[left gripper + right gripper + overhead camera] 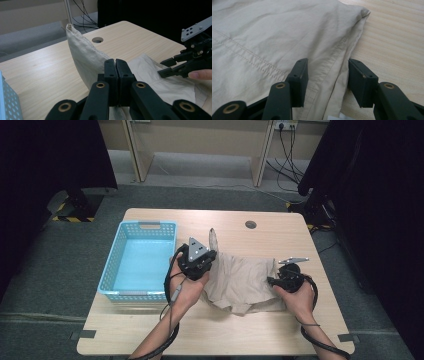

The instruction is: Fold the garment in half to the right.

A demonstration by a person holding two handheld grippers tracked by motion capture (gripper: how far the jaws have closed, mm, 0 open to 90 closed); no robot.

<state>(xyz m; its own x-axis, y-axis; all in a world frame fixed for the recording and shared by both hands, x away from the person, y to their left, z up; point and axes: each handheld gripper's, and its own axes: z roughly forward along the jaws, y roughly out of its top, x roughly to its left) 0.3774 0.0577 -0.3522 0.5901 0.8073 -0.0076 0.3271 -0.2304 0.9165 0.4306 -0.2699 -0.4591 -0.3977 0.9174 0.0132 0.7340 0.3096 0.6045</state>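
Observation:
A beige garment [240, 277] lies crumpled on the middle of the wooden table [150, 327]. My left gripper [212, 254] is at its left edge, shut on a fold of the cloth. In the left gripper view the jaws [115, 61] meet, and a strip of the garment [85, 55] stands up from them to a raised corner. My right gripper [270, 281] is at the garment's right edge, pointing left. In the right gripper view its jaws [327, 62] stand apart astride the hemmed edge of the garment [274, 32], pads clear of the cloth. The right gripper [163, 67] also appears in the left gripper view.
A light blue plastic basket [112, 255] with nothing in it stands on the table's left part, its wall [10, 105] close to my left hand. A round cable hole [250, 224] sits near the far edge. Dark curtains flank the table, and cables trail on the floor behind.

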